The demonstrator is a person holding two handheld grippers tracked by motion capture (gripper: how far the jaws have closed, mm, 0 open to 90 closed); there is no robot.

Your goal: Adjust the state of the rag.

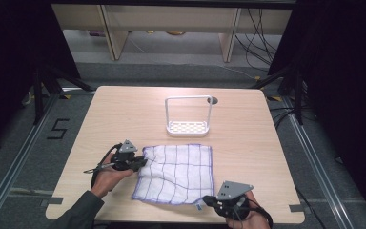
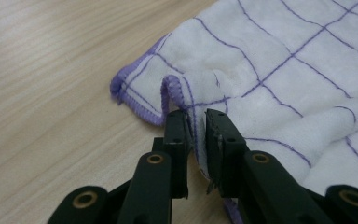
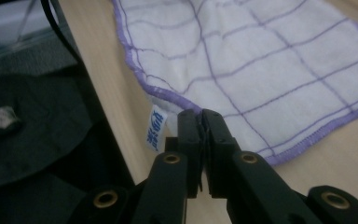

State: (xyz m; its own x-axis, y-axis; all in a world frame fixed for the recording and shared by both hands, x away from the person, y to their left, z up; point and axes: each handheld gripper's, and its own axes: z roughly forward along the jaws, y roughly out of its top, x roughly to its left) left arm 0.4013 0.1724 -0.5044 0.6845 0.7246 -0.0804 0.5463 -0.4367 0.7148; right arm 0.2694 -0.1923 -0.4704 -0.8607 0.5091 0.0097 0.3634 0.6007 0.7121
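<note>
A white cloth (image 1: 177, 171) with a purple grid and purple hem lies flat on the wooden table (image 1: 124, 114), near its front edge. My left gripper (image 1: 142, 163) sits at the cloth's left edge. In the left gripper view its jaws (image 2: 196, 119) pinch a raised fold of the cloth (image 2: 284, 70) beside the curled corner. My right gripper (image 1: 208, 199) is at the cloth's near right corner. In the right gripper view it (image 3: 200, 115) is shut on the hem of the cloth (image 3: 261, 60), just right of a small blue-printed label (image 3: 154, 128).
A white wire-handled rack (image 1: 189, 128) stands upright behind the cloth, toward the table's far side. The table's front edge runs just below my right gripper, with the person's dark clothing (image 3: 37, 154) beyond it. Cables lie on the floor at the back right.
</note>
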